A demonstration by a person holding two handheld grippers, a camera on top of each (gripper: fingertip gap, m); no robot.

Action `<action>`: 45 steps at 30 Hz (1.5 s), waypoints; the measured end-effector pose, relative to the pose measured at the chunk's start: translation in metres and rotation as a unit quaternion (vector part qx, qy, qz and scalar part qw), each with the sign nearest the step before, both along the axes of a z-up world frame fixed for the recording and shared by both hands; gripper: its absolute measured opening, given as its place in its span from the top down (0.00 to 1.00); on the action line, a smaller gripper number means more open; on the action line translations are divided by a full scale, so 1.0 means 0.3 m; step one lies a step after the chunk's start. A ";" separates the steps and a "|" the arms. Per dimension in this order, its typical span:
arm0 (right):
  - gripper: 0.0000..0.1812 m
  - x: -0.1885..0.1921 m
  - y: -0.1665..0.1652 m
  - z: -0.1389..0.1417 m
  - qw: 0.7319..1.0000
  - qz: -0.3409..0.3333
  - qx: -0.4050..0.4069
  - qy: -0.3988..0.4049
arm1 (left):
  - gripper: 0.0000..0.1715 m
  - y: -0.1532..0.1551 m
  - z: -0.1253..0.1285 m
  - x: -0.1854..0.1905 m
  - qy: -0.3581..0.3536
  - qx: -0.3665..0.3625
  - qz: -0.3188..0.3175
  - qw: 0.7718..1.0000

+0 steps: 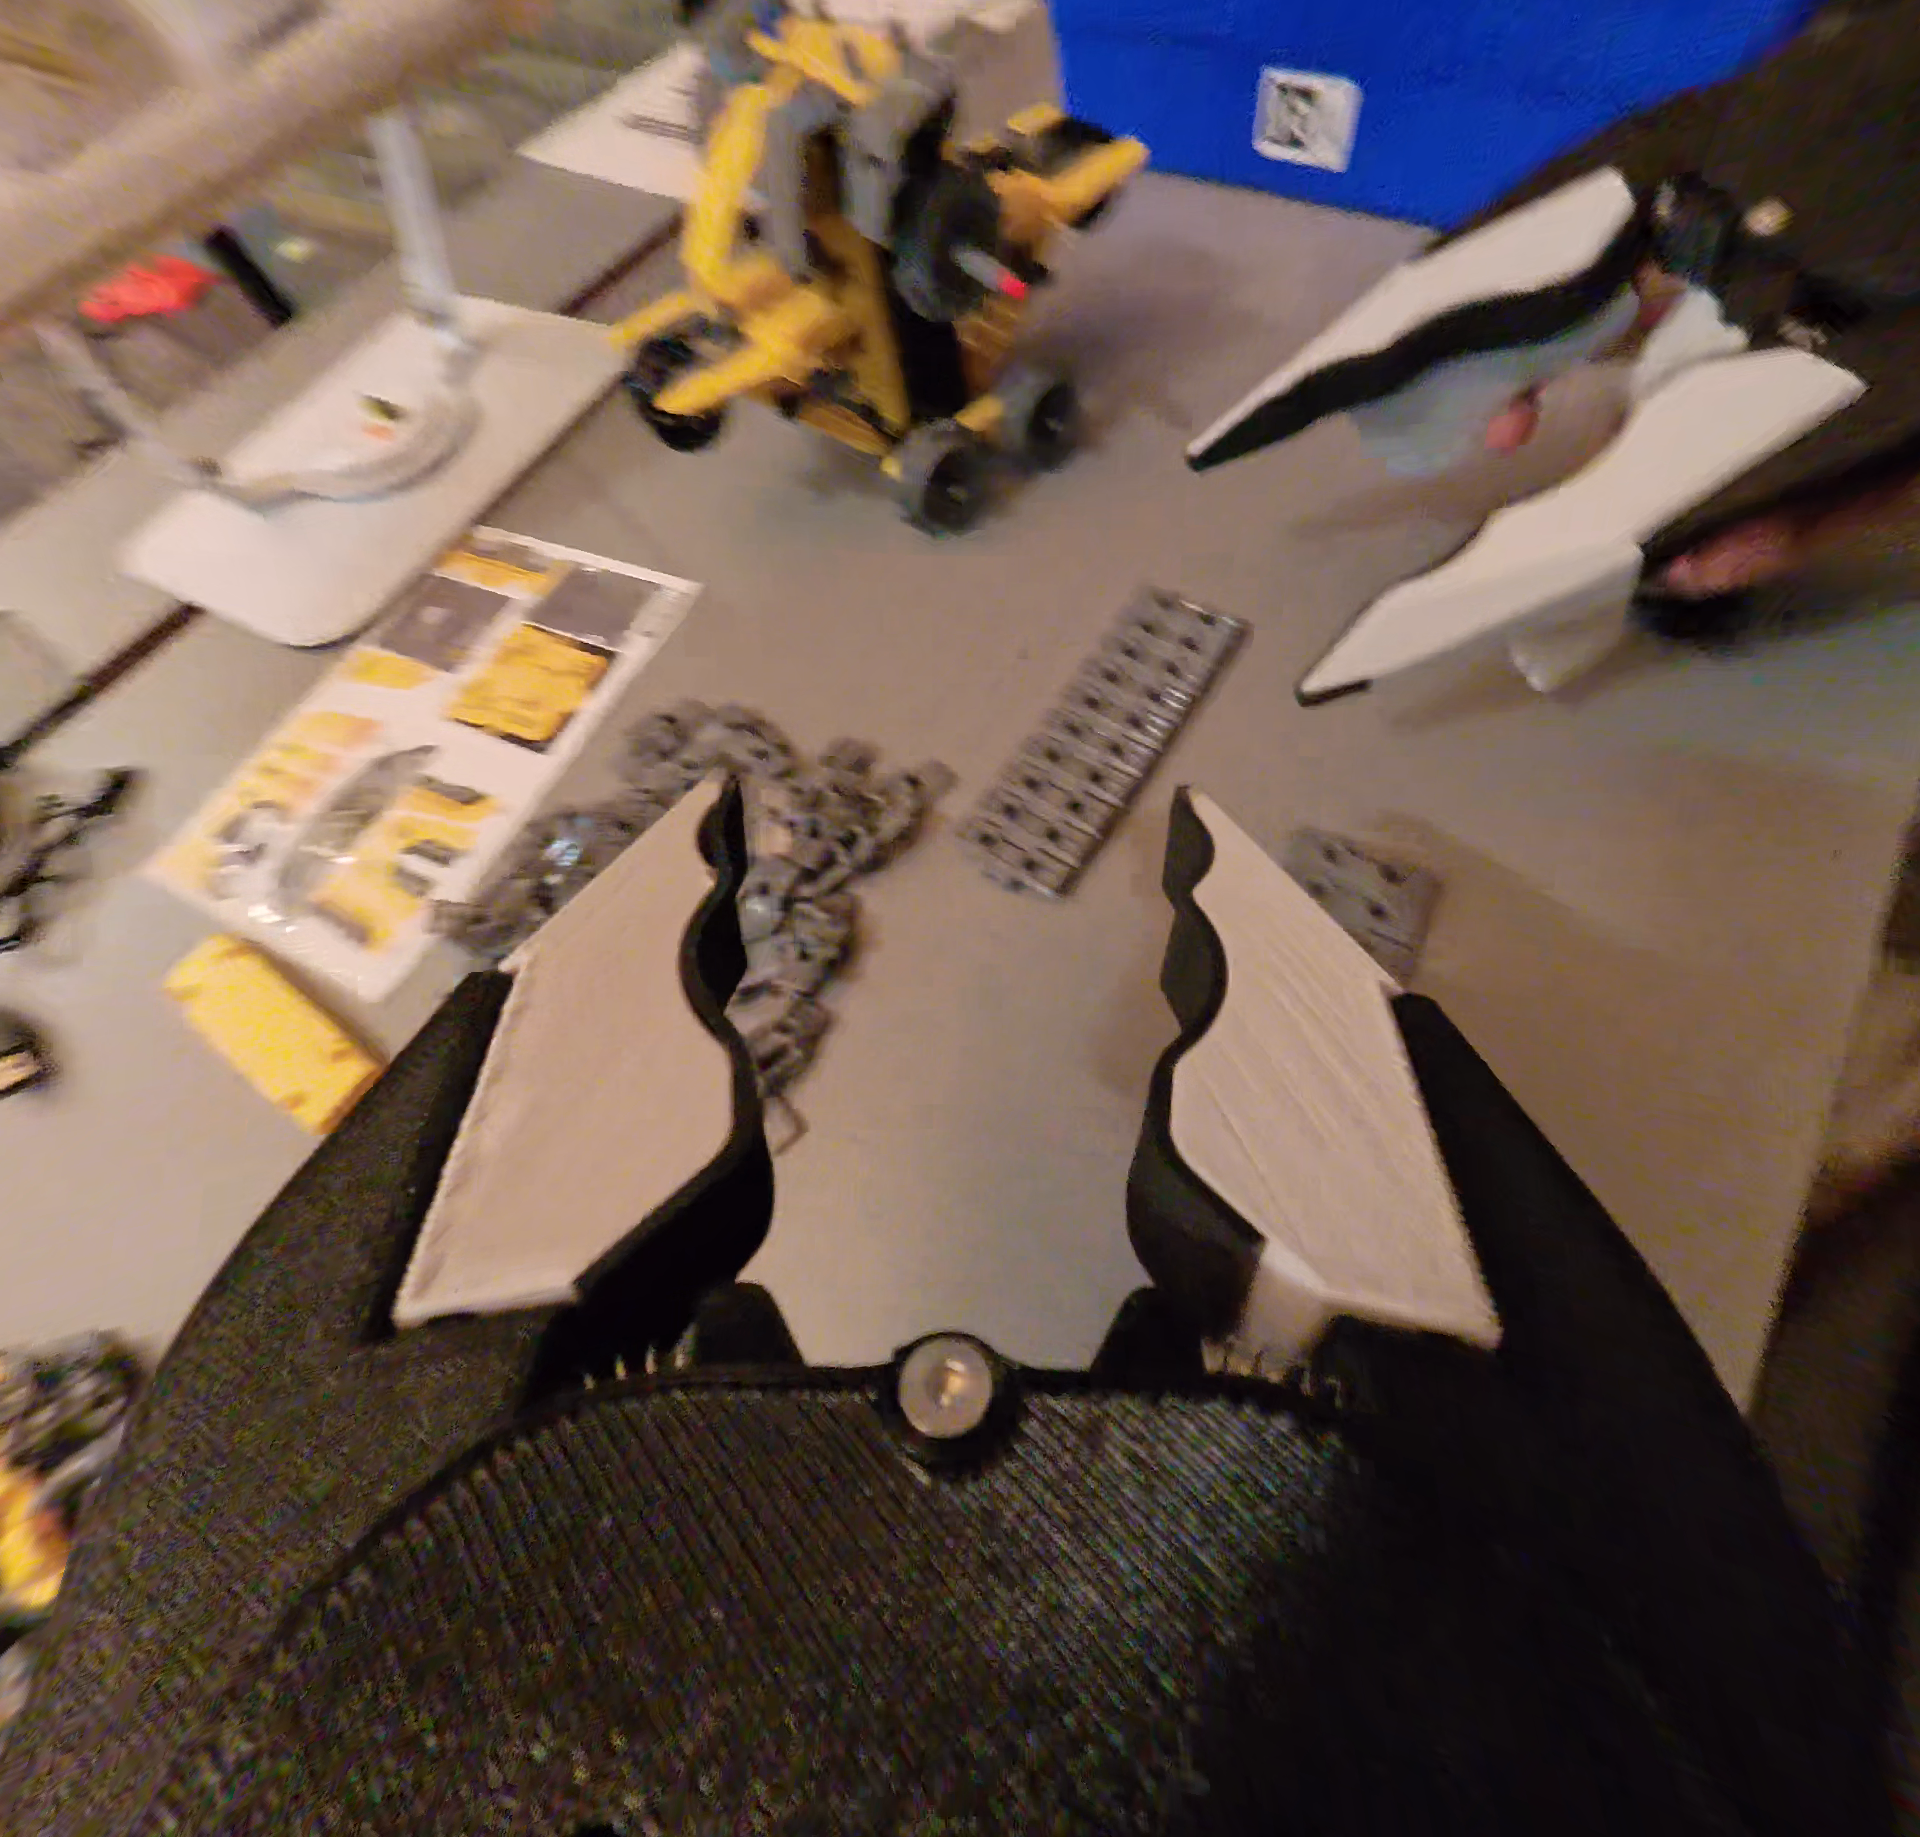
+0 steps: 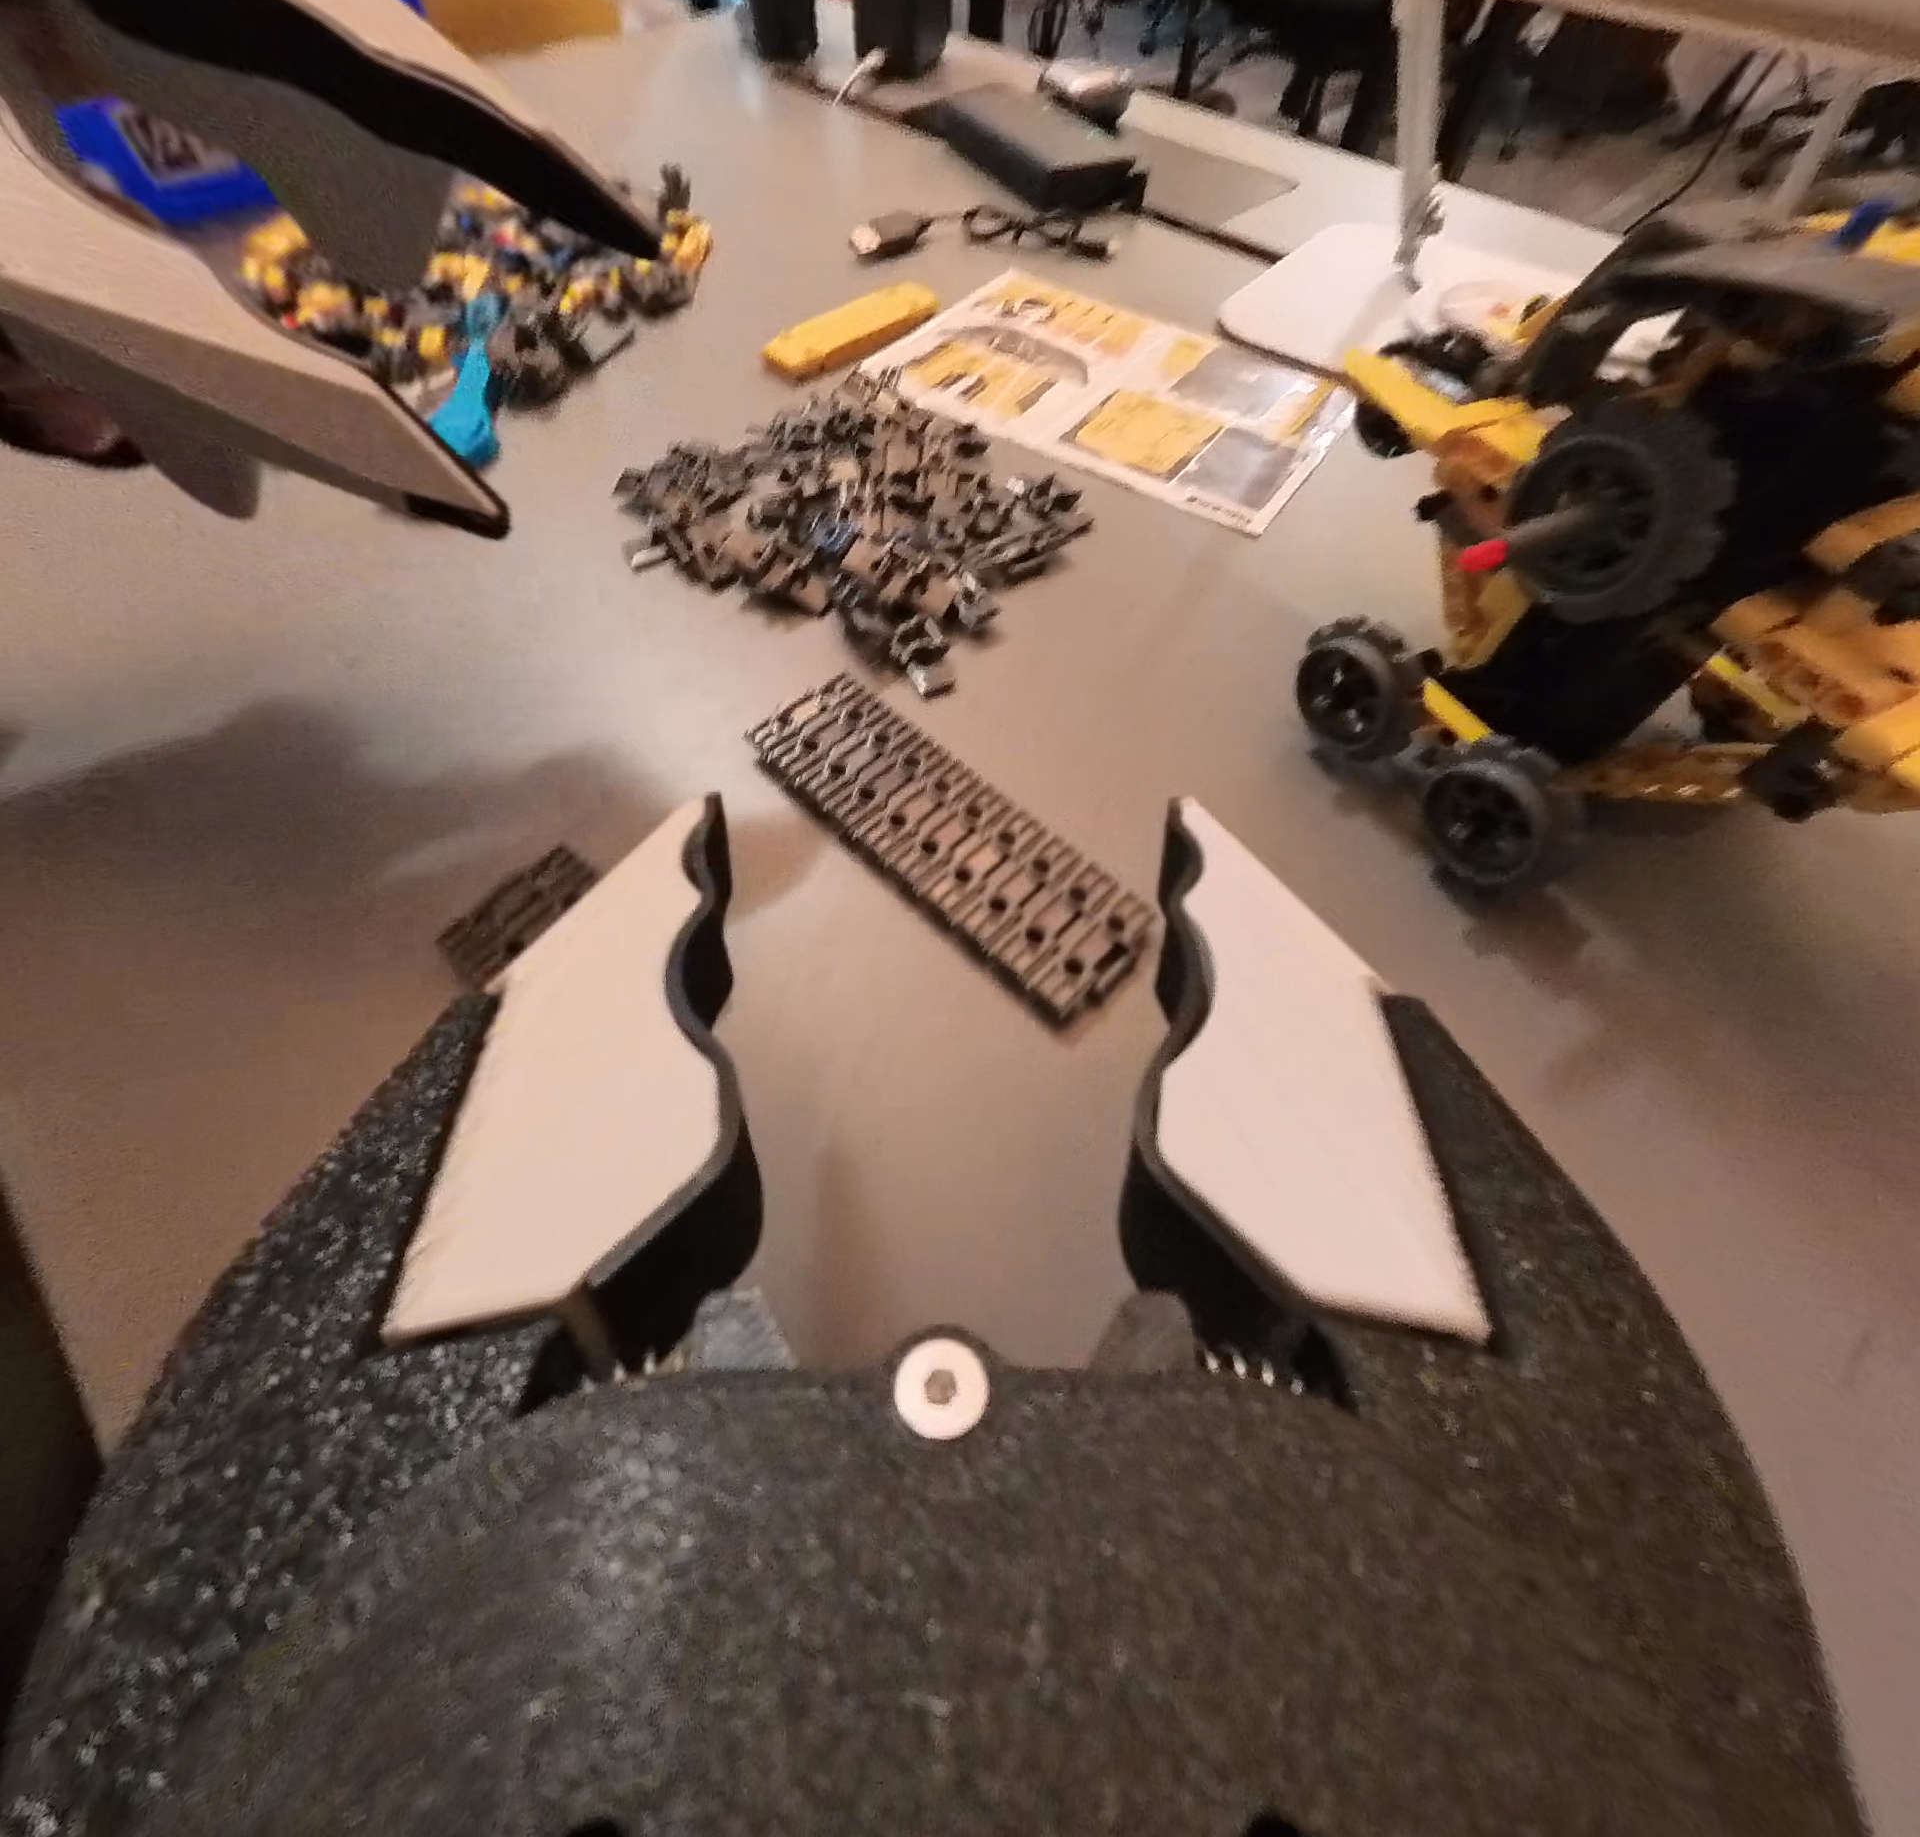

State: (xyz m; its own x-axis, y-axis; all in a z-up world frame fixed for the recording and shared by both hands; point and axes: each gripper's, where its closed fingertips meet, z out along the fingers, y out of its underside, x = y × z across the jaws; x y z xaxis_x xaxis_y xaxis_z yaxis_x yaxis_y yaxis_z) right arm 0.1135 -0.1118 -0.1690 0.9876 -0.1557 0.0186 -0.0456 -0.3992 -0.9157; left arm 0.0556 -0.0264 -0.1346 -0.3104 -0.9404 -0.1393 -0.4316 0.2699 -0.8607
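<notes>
both grippers gape empty; the right gripper (image 2: 940, 821) hovers nearest the flat grey linked track strip (image 2: 951, 862), lying diagonally mid-frame on the counter (image 2: 260, 748).

Table (image 2: 260, 644) holds all. In right wrist view: track strip (image 2: 951, 878) lies centre, short strip (image 2: 514, 914) to its left. Link pile (image 2: 852, 530) behind strip; sheet (image 2: 1122, 405) behind pile, to right. Block (image 2: 847, 329) at sheet's left end. Parts heap (image 2: 468, 301) far left. Vehicle (image 2: 1662, 582) right of strip – tilted, wheels toward strip. Stand base (image 2: 1351, 301) behind vehicle.
</notes>
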 end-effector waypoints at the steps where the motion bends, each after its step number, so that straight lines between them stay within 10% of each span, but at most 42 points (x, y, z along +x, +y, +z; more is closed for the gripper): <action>1: 0.54 0.009 0.018 0.013 1.000 0.000 0.011 0.001 | 0.54 0.032 0.013 0.016 -0.006 0.002 0.021 1.000; 10: 0.71 0.002 -0.003 0.103 0.995 -0.003 0.094 -0.029 | 0.98 0.230 -0.112 0.081 0.084 -0.001 0.060 0.995; 22: 0.74 -0.018 -0.061 0.128 0.994 -0.001 0.100 -0.036 | 0.86 0.155 -0.266 0.041 0.156 0.061 0.033 0.985; 31: 0.73 -0.019 -0.079 0.171 0.992 -0.003 0.120 -0.027 | 1.00 0.143 -0.206 0.028 0.111 0.110 0.040 0.987; 39: 0.68 -0.119 -0.024 0.138 0.992 0.060 0.102 -0.043 | 1.00 -0.034 -0.011 -0.004 -0.001 -0.091 0.000 0.996; 45: 0.70 -0.179 0.007 0.209 0.967 0.007 0.151 -0.205 | 1.00 -0.185 0.137 -0.009 -0.071 -0.381 -0.063 0.920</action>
State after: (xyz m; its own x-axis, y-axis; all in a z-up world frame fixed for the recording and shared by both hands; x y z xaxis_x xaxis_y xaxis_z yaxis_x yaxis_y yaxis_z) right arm 0.0597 -0.1097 -0.1064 0.9089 -0.2023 0.3647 0.3492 -0.1091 -0.9307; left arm 0.0530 -0.0818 -0.0933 -0.4527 -0.7397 0.4979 -0.3078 -0.3944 -0.8659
